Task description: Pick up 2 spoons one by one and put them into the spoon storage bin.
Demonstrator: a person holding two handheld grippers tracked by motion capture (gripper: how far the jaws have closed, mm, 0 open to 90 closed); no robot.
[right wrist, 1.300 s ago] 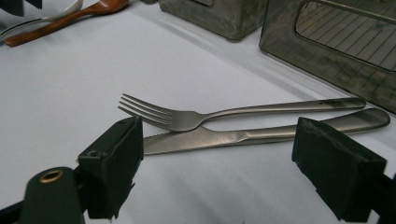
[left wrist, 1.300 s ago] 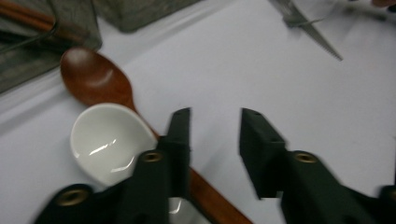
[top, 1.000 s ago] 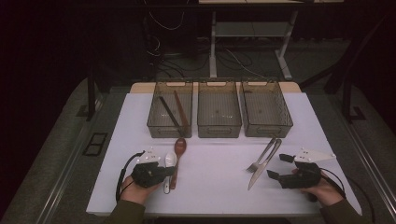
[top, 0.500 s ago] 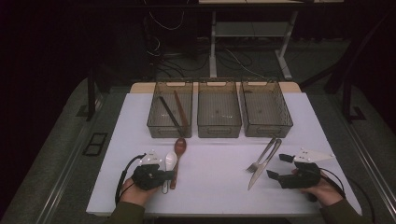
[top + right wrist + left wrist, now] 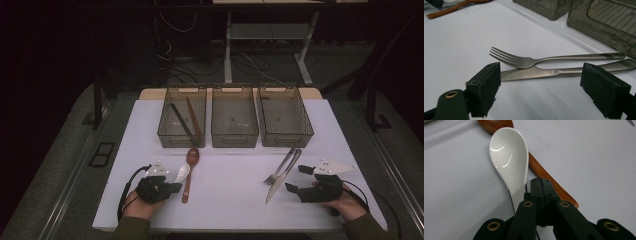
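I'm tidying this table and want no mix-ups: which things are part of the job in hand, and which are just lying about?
In hand: white spoon, left hand-held gripper shut on its handle.
Lying about: wooden spoon, fork, knife, three bins.

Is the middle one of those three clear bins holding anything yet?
Empty, it seems: the middle bin shows only its bare floor from the high view, while the left bin holds two long dark utensils.
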